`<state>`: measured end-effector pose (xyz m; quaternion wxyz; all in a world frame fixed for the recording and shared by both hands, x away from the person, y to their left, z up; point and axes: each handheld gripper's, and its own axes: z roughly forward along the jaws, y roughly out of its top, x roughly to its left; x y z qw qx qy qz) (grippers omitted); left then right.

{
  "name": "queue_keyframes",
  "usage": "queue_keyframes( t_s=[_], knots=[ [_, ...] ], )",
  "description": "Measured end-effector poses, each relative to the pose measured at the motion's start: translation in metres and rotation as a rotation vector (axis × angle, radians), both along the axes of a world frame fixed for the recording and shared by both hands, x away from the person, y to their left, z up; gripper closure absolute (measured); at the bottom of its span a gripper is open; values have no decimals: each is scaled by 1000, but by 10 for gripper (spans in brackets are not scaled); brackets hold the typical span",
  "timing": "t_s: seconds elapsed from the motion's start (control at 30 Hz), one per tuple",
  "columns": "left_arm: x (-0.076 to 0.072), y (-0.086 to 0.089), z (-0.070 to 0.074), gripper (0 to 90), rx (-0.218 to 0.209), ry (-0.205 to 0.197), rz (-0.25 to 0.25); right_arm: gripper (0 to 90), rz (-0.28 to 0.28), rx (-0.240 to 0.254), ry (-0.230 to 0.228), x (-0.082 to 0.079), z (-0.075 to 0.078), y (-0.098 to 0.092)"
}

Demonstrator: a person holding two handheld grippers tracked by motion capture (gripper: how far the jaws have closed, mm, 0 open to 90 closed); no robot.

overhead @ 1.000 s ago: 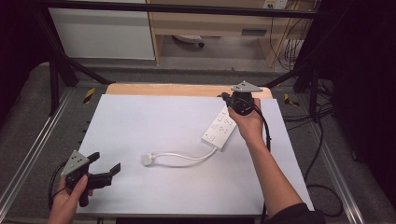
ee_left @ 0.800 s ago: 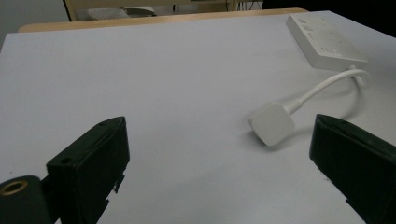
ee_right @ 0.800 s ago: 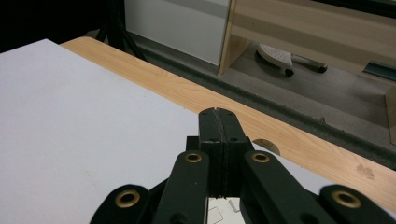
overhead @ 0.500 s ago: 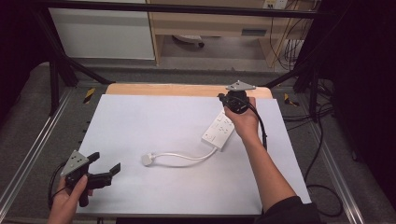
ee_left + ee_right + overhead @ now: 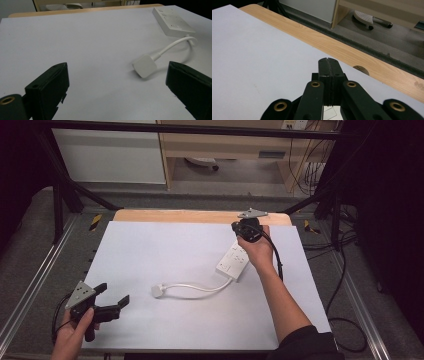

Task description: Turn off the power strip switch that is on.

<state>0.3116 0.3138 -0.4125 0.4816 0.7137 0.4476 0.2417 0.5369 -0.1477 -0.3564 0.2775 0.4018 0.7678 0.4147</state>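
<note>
— Hardly anything has shifted since a second ago: the right gripper [image 5: 248, 231] has eased slightly down over the far end of the white rectangular plastic power strip [image 5: 233, 259], which lies where it lay, right of centre in the high view.

— And its jaws?

— Pressed flat together, nothing between them. In the right gripper view they point past the strip toward the light wooden table edge [image 5: 352, 57], with a corner of white plastic just beneath them.

— Is it touching the strip?

— I can't tell; the hand covers that spot.

— The cord?

— A white cable [image 5: 197, 289] curls from the strip's near end toward mid-frame, ending in a white square plug [image 5: 158, 290] lying on the pale grey table mat [image 5: 150, 250].

— The other side?

— The left gripper [image 5: 111, 299] sits at the lower left of the high view, unmoved, jaws spread wide and holding nothing. In its own view the plug [image 5: 144, 65] lies between and beyond them, well apart from both.
</note>
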Motion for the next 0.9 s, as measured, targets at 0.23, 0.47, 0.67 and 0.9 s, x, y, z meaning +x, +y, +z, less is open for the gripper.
queue_keyframes(
  t_s=[0.23,0.47,0.67,0.9],
  knots=[
    [0,0,0,48,2,1,1,900,-15,-15,21,4,-7,-1],
    [0,0,0,48,0,1,2,900,-17,-15,41,6,-12,-2],
    [0,0,0,48,0,1,0,900,-16,-21,51,7,-16,-2],
    [0,1,0,48,1,1,1,900,-13,-25,65,6,-20,-3]
  ],
)
